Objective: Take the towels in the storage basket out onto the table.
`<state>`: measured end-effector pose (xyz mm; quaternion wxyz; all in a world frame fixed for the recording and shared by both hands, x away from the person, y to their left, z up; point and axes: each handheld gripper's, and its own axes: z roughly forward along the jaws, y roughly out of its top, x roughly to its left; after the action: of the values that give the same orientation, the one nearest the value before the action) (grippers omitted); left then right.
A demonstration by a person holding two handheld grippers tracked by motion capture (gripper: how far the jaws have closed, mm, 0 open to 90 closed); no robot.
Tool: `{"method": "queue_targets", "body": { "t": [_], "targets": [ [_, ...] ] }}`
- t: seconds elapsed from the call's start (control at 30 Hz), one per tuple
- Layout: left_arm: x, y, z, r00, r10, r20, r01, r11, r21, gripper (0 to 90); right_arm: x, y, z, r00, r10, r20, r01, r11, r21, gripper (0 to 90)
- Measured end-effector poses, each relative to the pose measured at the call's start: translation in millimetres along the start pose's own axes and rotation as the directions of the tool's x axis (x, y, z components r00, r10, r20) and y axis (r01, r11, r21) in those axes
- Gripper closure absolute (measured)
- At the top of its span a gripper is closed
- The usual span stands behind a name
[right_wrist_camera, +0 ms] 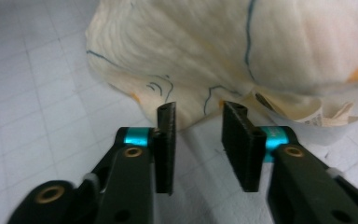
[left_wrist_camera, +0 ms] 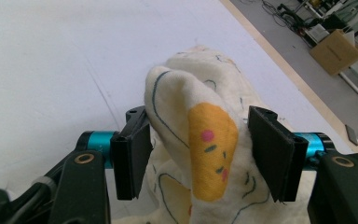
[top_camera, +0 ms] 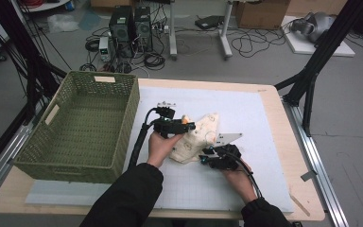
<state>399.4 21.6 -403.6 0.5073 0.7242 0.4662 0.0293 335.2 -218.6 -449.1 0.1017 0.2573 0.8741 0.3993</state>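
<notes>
A cream cloth (top_camera: 199,134) with blue line drawings and orange patches lies bunched on the white gridded mat (top_camera: 248,113). My left gripper (top_camera: 188,126) is at the cloth's left upper side. In the left gripper view a raised fold of the cloth (left_wrist_camera: 186,88) stands between the jaws of this gripper (left_wrist_camera: 199,116), which are apart, with a gap at the right pad (left_wrist_camera: 270,154). My right gripper (top_camera: 206,156) is at the cloth's near edge. In the right gripper view its jaws (right_wrist_camera: 199,109) are apart, with bare mat between them and the cloth's hem (right_wrist_camera: 186,70) just past the tips.
A large green wicker basket (top_camera: 71,163) stands at the table's left, close to the left forearm. The wooden table edge (top_camera: 288,142) runs beyond the mat on the right. A tag (right_wrist_camera: 326,116) hangs from the cloth's edge.
</notes>
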Motion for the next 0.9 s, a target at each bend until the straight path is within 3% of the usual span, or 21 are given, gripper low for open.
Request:
{"method": "queue_targets", "body": {
  "t": [0.23,0.27,0.37,0.43,0.5,0.57,0.67,0.77,0.87,0.9],
  "targets": [
    [0.1,-1.1,-1.6,1.0000,0.006,0.000,-0.006,0.9999,-0.012,38.9,2.0,1.5,0.8,0.9996,-0.027,-0.011,0.027,0.9996,0.001,89.4],
    [0.0,-1.2,-1.5,1.0000,0.007,0.006,-0.007,0.9999,-0.012,38.6,4.1,2.2,-1.5,0.9985,-0.055,-0.005,0.055,0.9983,0.018,89.6],
    [0.1,-1.6,-2.5,0.9999,0.016,0.007,-0.016,0.9998,-0.011,37.3,2.2,0.2,-7.1,0.9989,-0.041,-0.021,0.042,0.9988,0.025,89.7],
    [0.3,-1.9,-2.6,0.9999,0.013,0.008,-0.013,0.9999,-0.010,37.2,1.9,-0.6,-14.7,0.9995,-0.029,-0.016,0.029,0.9996,0.006,89.6],
    [1.8,-1.8,-3.0,0.9999,0.013,0.002,-0.013,0.9999,-0.005,37.3,5.0,1.2,-22.4,0.9991,-0.032,-0.029,0.031,0.9984,-0.046,88.0],
    [2.2,-1.6,-3.1,0.9999,0.014,0.000,-0.014,0.9999,-0.005,37.5,10.9,4.9,-23.9,0.9982,-0.052,-0.029,0.049,0.9950,-0.087,76.8],
    [2.2,-2.7,-0.2,1.0000,0.005,0.002,-0.005,1.0000,0.000,37.4,15.3,7.5,-11.7,0.9980,-0.062,-0.013,0.061,0.9957,-0.069,69.6],
    [1.1,-3.1,0.6,1.0000,0.004,0.006,-0.004,1.0000,0.003,36.2,13.3,6.6,0.3,0.9991,-0.039,-0.016,0.038,0.9985,-0.038,71.2],
    [1.5,-2.0,-0.9,1.0000,-0.002,0.003,0.002,0.9999,-0.011,33.8,14.1,6.7,7.9,0.9987,-0.045,-0.023,0.045,0.9988,-0.019,84.2],
    [1.5,-2.0,-0.9,1.0000,-0.002,0.003,0.002,0.9999,-0.011,33.3,14.1,6.7,7.9,0.9987,-0.045,-0.023,0.045,0.9988,-0.019,84.2]
  ]
}}
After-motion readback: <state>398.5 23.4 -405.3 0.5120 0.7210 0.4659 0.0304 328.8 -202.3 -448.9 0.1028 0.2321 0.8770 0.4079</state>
